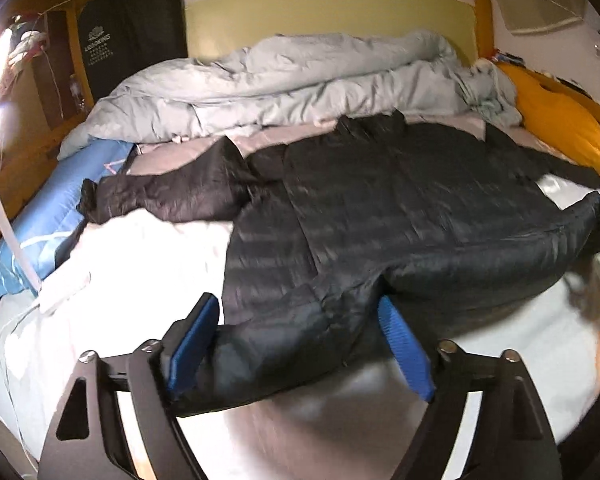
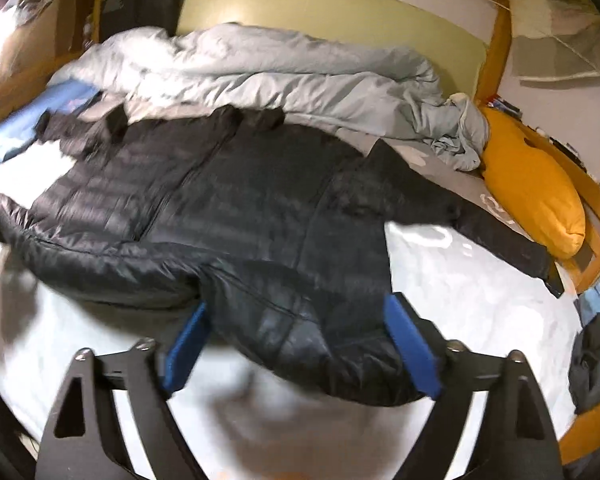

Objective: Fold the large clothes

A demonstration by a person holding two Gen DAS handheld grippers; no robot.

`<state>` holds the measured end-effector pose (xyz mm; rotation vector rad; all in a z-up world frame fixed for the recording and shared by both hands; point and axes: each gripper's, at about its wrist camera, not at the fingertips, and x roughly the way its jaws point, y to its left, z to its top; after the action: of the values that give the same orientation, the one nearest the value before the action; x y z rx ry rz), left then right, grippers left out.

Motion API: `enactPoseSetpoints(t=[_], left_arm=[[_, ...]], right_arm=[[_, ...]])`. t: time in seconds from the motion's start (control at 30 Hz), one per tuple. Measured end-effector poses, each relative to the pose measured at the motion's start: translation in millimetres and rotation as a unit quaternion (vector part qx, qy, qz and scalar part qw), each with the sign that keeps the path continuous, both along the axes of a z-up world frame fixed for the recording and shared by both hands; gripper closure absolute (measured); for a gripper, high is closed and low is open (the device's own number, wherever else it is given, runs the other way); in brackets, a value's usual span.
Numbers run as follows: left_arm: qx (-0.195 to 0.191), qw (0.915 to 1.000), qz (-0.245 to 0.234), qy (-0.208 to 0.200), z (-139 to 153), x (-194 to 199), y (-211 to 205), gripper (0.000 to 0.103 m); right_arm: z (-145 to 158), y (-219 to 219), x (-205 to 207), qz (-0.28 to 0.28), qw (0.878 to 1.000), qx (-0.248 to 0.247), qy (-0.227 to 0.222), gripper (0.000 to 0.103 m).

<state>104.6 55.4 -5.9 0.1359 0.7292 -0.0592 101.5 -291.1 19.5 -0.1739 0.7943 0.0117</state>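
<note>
Blue-padded jaws of the left gripper (image 1: 300, 344) stand wide, the near hem of the black down jacket (image 1: 380, 208) lying loose between them; the pads do not press on it, so nothing is held. At the jacket's far corner in the left wrist view, a bit of the right gripper (image 2: 300, 344) shows. From its own camera, that gripper's jaws are spread just as wide over the hem's other end, again gripping nothing.

Going left to right across the bed (image 2: 480, 280): a blue pillow (image 1: 40, 232), 1 sleeve (image 1: 172, 196) bunched toward it, the quilted body spread front-up over the white sheet, the other sleeve (image 2: 480, 232) stretched toward an orange pillow (image 2: 536, 184). A grey duvet (image 1: 280, 80) is heaped behind.

This jacket looks light, puffy and slick-shelled; I judge it will spring back and slide, so folds need pressing flat. Good holds are likely the stitched hem corners, cuffs and shoulder seams, where the fabric is firmer.
</note>
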Motion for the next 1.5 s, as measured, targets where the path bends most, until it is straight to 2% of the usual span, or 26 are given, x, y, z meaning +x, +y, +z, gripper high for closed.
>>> enactPoseSetpoints(t=[0.17, 0.33, 0.47, 0.6, 0.73, 0.83, 0.93, 1.0, 1.2, 1.37, 1.43, 1.47, 1.5], left_arm=[[0.003, 0.9999, 0.014, -0.007, -4, 39, 2, 0.018], [-0.001, 0.9996, 0.012, -0.026, -11, 62, 6, 0.018], [-0.012, 0.9994, 0.019, -0.025, -14, 74, 11, 0.017], [-0.035, 0.9988, 0.035, -0.007, -13, 78, 24, 0.017], [-0.088, 0.9955, 0.034, -0.004, -1, 63, 43, 0.017], [-0.114, 0.9929, 0.035, 0.002, 1, 52, 54, 0.017], [-0.141, 0.9893, 0.025, 0.028, -8, 49, 59, 0.017], [-0.136, 0.9895, 0.025, 0.044, -16, 47, 56, 0.017], [-0.106, 0.9934, -0.003, 0.042, -25, 35, 38, 0.017], [-0.094, 0.9943, -0.005, 0.05, -41, 53, 27, 0.017], [-0.09, 0.9952, -0.003, 0.038, -43, 62, 26, 0.022], [-0.082, 0.9961, -0.003, 0.031, -43, 66, 24, 0.029], [-0.073, 0.997, -0.001, 0.026, -44, 70, 24, 0.03]], right_arm=[[5, -6, 39, -0.018, 1.0, 0.014, -0.01, 0.009], [-6, -3, 52, -0.012, 1.0, -0.013, -0.014, 0.006], [-12, -12, 57, -0.016, 1.0, -0.01, -0.016, 0.004], [-14, -23, 61, -0.021, 1.0, -0.006, -0.017, 0.001], [-10, -30, 53, -0.014, 1.0, 0.014, -0.006, 0.001], [-4, -34, 37, -0.001, 1.0, 0.024, -0.021, 0.001], [-1, -36, 27, 0.004, 0.999, 0.018, -0.031, 0.001], [-1, -38, 28, -0.009, 0.999, 0.006, -0.038, 0.001], [-5, -43, 47, -0.041, 0.998, -0.02, -0.047, 0.001], [-10, -53, 48, -0.028, 0.999, 0.006, -0.029, 0.001], [-12, -60, 48, -0.036, 0.999, 0.014, -0.023, 0.001], [-15, -65, 49, -0.049, 0.999, 0.015, -0.016, 0.001], [-17, -72, 51, -0.068, 0.998, 0.014, -0.007, 0.001]])
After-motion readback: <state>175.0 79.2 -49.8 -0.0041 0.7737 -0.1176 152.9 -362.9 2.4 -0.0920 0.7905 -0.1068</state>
